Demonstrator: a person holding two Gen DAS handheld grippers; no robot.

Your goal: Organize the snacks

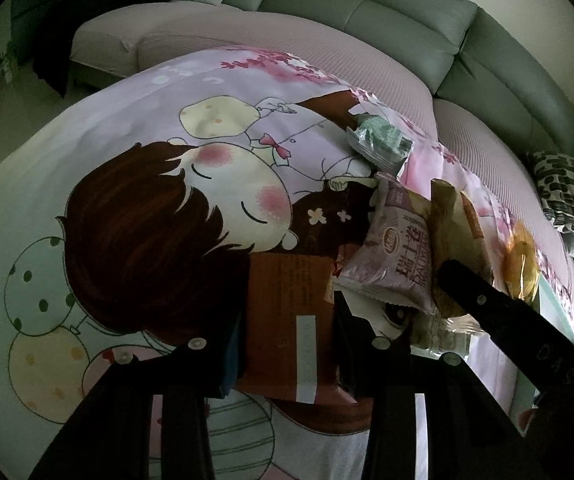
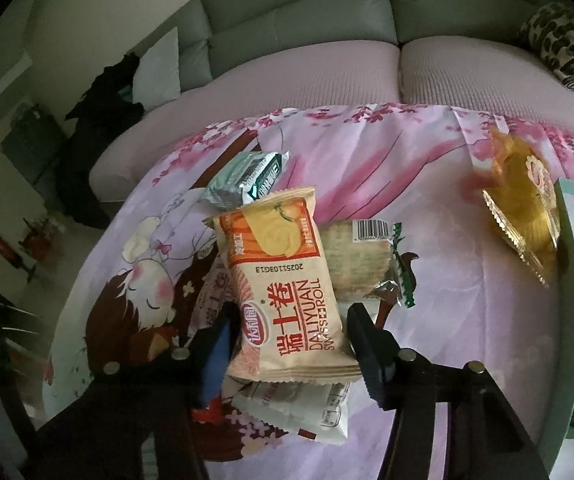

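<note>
**Two claws, one snack packet each**

Both claws are busy over the cartoon-print cloth [image 1: 135, 128]. The left gripper [image 1: 287, 344] pinches a brown packet [image 1: 287, 312] between its fingers, probably to lift it clear of the pile just to its right. The right gripper [image 2: 291, 344] has its fingers around the orange Swiss roll packet [image 2: 283, 280], which lies on top of other wrappers; whether its pads press yet cannot be told. Ahead of it lies a green packet [image 2: 247, 178], and a golden wrapper [image 2: 523, 208] sits well off to its right.
</note>
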